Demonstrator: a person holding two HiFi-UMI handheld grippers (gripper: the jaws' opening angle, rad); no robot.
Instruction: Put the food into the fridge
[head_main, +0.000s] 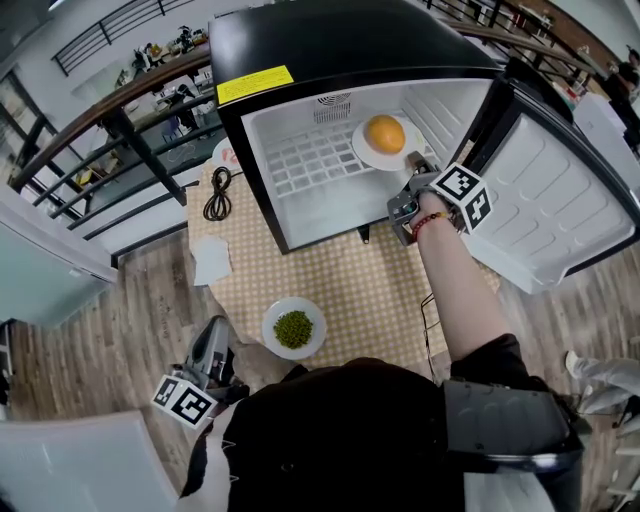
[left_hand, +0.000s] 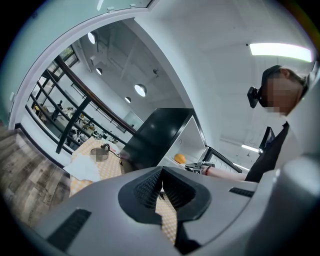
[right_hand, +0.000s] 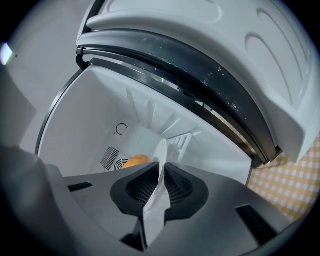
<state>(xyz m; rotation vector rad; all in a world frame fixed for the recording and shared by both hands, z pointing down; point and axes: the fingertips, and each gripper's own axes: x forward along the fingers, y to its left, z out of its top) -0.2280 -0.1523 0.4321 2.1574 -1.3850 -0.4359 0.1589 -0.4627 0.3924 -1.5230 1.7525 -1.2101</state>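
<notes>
A small black fridge (head_main: 340, 40) stands open on the table, its white door (head_main: 560, 200) swung to the right. Inside it, a round orange food (head_main: 385, 133) sits on a white plate (head_main: 366, 153). My right gripper (head_main: 412, 165) is shut on the plate's near rim. In the right gripper view the plate (right_hand: 157, 195) runs edge-on between the pads, with the orange food (right_hand: 135, 161) beyond. A white bowl (head_main: 270, 335) of green peas (head_main: 293, 328) rests near the table's front edge. My left gripper (head_main: 215, 335) hangs low at the left, shut and holding nothing.
A yellow checked cloth (head_main: 340, 270) covers the table. A coiled black cable (head_main: 217, 193) and a white napkin (head_main: 211, 260) lie left of the fridge. Wood floor and a railing (head_main: 110, 120) lie beyond the table's left side.
</notes>
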